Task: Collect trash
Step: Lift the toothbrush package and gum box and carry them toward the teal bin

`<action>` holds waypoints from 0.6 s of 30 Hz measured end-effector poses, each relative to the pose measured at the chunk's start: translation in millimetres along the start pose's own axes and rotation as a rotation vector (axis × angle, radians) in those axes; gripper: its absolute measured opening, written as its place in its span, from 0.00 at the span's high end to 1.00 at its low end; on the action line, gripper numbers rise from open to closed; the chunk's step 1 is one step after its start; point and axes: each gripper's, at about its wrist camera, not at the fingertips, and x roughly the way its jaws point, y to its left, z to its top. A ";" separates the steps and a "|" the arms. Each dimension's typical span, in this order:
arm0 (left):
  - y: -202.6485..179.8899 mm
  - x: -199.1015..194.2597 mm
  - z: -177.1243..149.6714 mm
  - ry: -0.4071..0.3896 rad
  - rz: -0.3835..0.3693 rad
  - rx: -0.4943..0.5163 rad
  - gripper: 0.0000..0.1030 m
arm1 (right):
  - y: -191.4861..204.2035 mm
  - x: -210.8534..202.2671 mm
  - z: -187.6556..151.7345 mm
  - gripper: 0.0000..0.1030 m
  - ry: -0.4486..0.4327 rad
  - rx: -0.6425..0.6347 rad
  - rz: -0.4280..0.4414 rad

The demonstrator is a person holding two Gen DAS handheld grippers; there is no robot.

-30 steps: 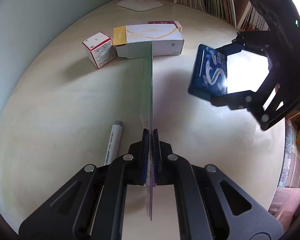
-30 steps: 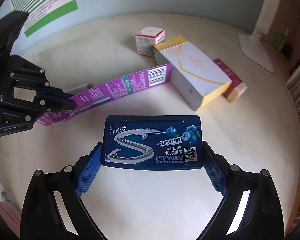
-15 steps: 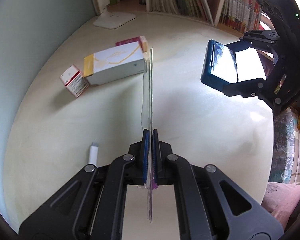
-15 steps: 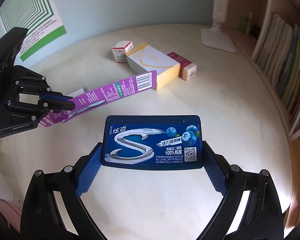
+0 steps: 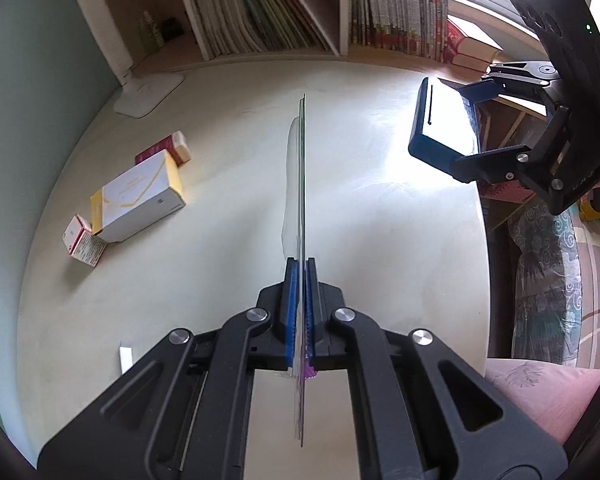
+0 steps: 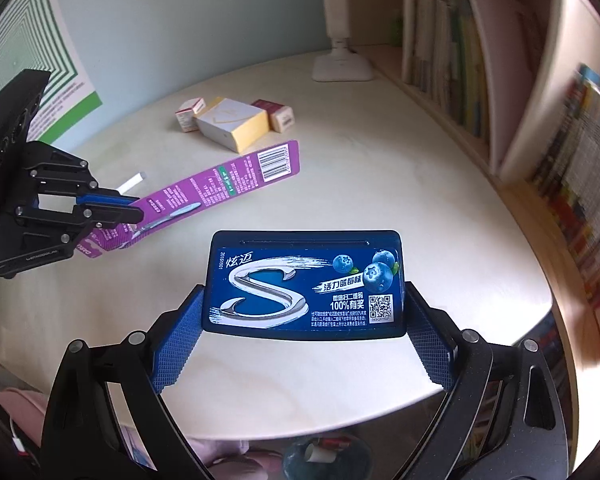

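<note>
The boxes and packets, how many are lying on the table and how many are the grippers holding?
Boxes on the table: 3, the white-and-yellow box, small red-and-white box, dark red box.
Held: 2, the purple blister card and the blue gum pack.
Total: 5

Only one white end of a pen (image 5: 125, 357) seen, rest hidden behind left gripper (image 5: 300, 280); book spines (image 6: 576, 160) at right blurred.

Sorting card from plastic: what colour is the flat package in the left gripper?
Purple, with a white barcode patch; the flat package shows best in the right wrist view.
</note>
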 end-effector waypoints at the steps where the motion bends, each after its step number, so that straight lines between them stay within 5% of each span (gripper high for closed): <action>1: -7.1 0.9 3.8 -0.002 -0.006 0.018 0.98 | -4.4 -5.0 -5.7 0.11 -0.003 0.012 -0.006; 18: -153.8 11.3 39.7 0.000 -0.165 0.299 0.98 | -66.5 -95.5 -127.3 0.11 -0.027 0.278 -0.140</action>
